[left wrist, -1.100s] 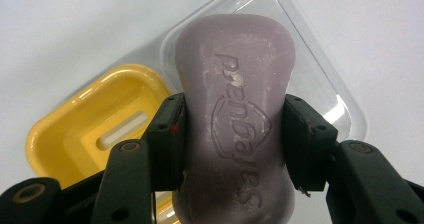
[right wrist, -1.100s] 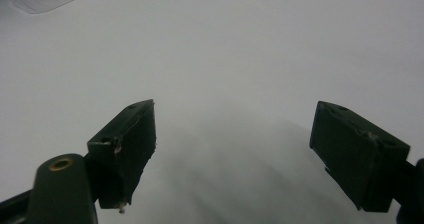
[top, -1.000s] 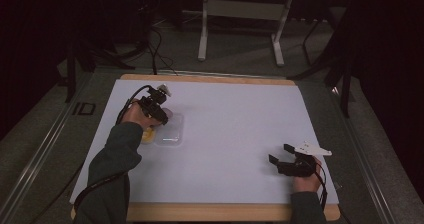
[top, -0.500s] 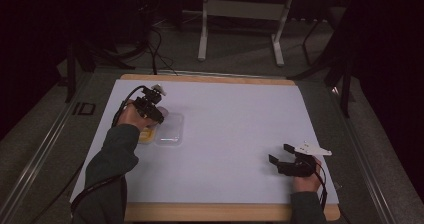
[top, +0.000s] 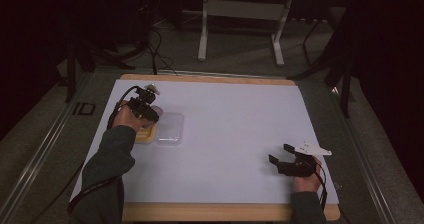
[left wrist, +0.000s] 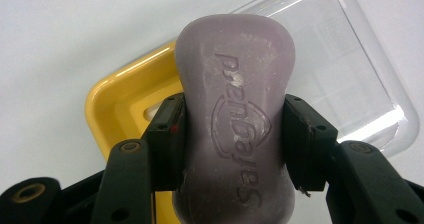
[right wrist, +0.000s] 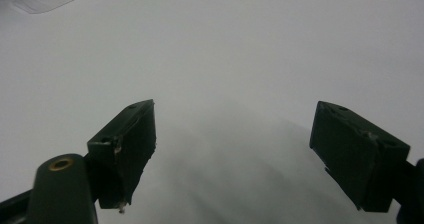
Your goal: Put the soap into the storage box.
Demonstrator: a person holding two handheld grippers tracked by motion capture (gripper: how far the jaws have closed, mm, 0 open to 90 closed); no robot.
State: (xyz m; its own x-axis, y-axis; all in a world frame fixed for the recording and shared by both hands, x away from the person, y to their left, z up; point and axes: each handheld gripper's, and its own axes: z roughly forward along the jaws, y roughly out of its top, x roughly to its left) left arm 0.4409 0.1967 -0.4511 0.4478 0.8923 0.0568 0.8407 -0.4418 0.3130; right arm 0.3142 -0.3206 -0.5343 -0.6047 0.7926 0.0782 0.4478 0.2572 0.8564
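- Two black pads of the left gripper squeeze a purple bar of soap across its narrow waist, so the jaws are closed firmly on it.
- Just beyond and beneath the soap sits a yellow soap dish; a clear plastic lid lies touching the dish on its far side.
- My guess at the step: the soap is held over the dish, about to be laid in it. Next it wants lowering flat into the yellow hollow before the jaws let go.
- Well apart from all this, the right gripper rests with jaws wide open and nothing between them, over the bare white table.
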